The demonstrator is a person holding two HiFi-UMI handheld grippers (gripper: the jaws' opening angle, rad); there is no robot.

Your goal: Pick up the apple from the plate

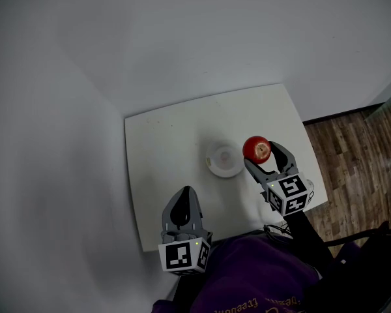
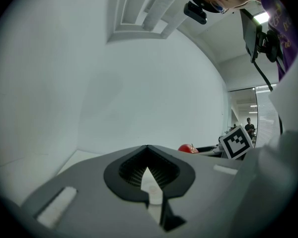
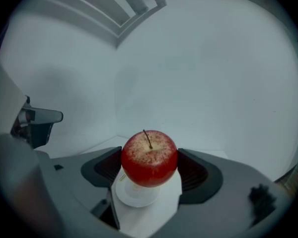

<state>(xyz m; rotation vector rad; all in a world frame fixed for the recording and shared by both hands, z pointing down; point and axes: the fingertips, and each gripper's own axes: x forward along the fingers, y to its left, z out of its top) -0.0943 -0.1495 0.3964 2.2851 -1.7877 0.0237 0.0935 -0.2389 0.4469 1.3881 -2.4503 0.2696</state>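
- Head view: the right tool (image 1: 261, 154) has the apple (image 1: 256, 149) clamped between its jaws, one jaw on each side of the fruit.
- The plate (image 1: 224, 160) sits just to the left of that tool's tips, bare, on the white desk (image 1: 156, 175). The apple is beside its rim, not over it.
- The left tool (image 1: 186, 193) hangs near the desk's front edge, well apart from the plate and well back from the right tool, its jaws brought together to a point.
- Left tool view: the left tool (image 2: 147, 155) shows its jaws closed tip to tip, with nothing caught between the ribbed pads. Past its right jaw the apple (image 2: 187, 148) peeks up red, next to the right tool's marker cube (image 2: 236, 143).
- Right tool view: the jaws are open about as wide as the apple (image 3: 149, 157) and pressed to both its flanks, stem up. The plate (image 3: 139, 195) lies under and just ahead of the fruit, down on the desk (image 3: 154, 222) between the jaws.
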